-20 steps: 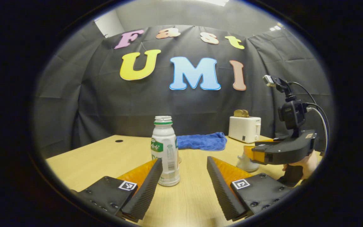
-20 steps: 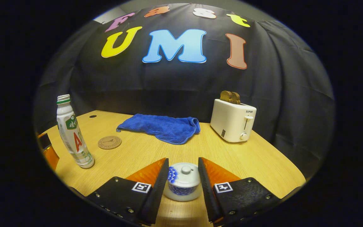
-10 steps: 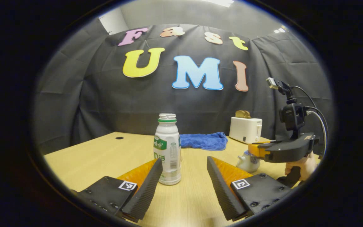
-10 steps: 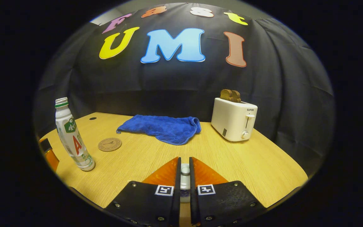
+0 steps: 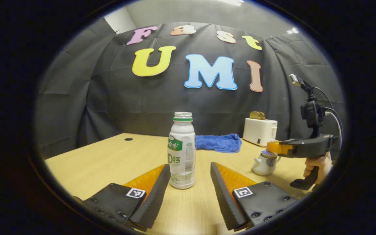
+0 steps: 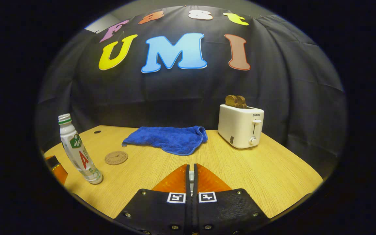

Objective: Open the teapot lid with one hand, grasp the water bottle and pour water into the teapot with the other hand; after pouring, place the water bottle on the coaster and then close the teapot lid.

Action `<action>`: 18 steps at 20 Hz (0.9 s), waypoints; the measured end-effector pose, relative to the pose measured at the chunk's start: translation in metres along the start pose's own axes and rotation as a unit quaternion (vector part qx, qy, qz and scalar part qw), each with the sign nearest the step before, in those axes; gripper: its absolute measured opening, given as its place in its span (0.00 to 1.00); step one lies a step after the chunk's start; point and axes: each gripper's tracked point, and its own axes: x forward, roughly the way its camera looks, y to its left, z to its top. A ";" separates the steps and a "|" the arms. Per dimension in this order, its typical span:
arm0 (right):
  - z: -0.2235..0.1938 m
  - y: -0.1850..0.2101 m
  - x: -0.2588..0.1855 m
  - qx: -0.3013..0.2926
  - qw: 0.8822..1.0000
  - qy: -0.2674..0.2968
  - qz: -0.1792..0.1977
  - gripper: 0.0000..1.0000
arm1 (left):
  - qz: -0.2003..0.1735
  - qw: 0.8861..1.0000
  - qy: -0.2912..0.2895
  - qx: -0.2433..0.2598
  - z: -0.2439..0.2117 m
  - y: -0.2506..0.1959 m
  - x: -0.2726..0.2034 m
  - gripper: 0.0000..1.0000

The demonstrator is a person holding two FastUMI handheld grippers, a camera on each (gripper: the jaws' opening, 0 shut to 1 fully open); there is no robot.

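Two grippers over a pale wooden table [image 6: 266, 173].

Left gripper [image 5: 188, 168]: jaws spread wide, gripping nothing. Between the two fingers, just past their tips, the water bottle [image 5: 182, 150], upright on the table, uncapped, white with a green neck ring and a green label. Closer to the left-hand finger than to the other; contact with either finger not evident.

Right gripper [image 6: 191, 168]: jaws closed down to a thin slit, pinching a sliver of white, the knob of the teapot lid [image 6: 191, 176]. Rest of the lid hidden behind the fingers. Seen from the left gripper view, held level by a hand [image 5: 318, 164] at the right edge, its tips right over the top of the teapot [image 5: 263, 164]. Small white pot, blue pattern near the top, spout toward the bottle, on the table well right of it. Lid raised or seated on the pot: cannot tell.

Coaster [image 6: 116, 157]: round, brown, bare, flat on the table near the bottle, on its far side in the right gripper view.

Farther back, a rumpled blue towel [image 6: 168, 138] near the cloth wall, and to its right a white toaster [image 6: 240, 125] with brown bread [image 6: 236, 101] sticking out of the slots.
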 end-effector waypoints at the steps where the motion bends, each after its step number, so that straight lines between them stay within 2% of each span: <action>1: 0.007 -0.003 0.000 0.004 1.000 -0.006 0.000 0.00 | 0.002 1.000 0.001 0.004 -0.001 0.001 0.001 0.86; 6: 0.036 -0.026 0.001 0.026 0.998 -0.047 -0.022 0.00 | 0.011 1.000 0.002 0.022 0.001 0.005 0.005 0.87; 8: 0.043 -0.038 0.005 0.043 0.997 -0.059 -0.031 0.00 | 0.017 0.999 0.006 0.031 0.000 0.009 0.009 0.93; 9: 0.045 -0.045 0.008 0.052 0.996 -0.063 -0.036 0.00 | 0.019 0.999 0.008 0.034 -0.002 0.010 0.011 0.93; 10: 0.045 -0.051 0.010 0.060 0.995 -0.066 -0.041 0.00 | 0.020 0.999 0.010 0.036 -0.002 0.011 0.013 0.94; 11: 0.045 -0.058 0.012 0.068 0.994 -0.069 -0.047 0.00 | 0.019 0.999 0.013 0.037 -0.004 0.011 0.018 0.89; 14: 0.039 -0.073 0.017 0.080 0.993 -0.072 -0.056 0.00 | 0.021 0.999 0.028 0.041 -0.009 0.013 0.034 0.89; 15: 0.038 -0.076 0.018 0.083 0.992 -0.072 -0.057 0.00 | 0.024 0.998 0.035 0.038 -0.012 0.015 0.038 0.94; 18: 0.031 -0.081 0.019 0.088 0.992 -0.068 -0.057 0.00 | 0.029 0.998 0.051 0.023 -0.018 0.019 0.053 0.98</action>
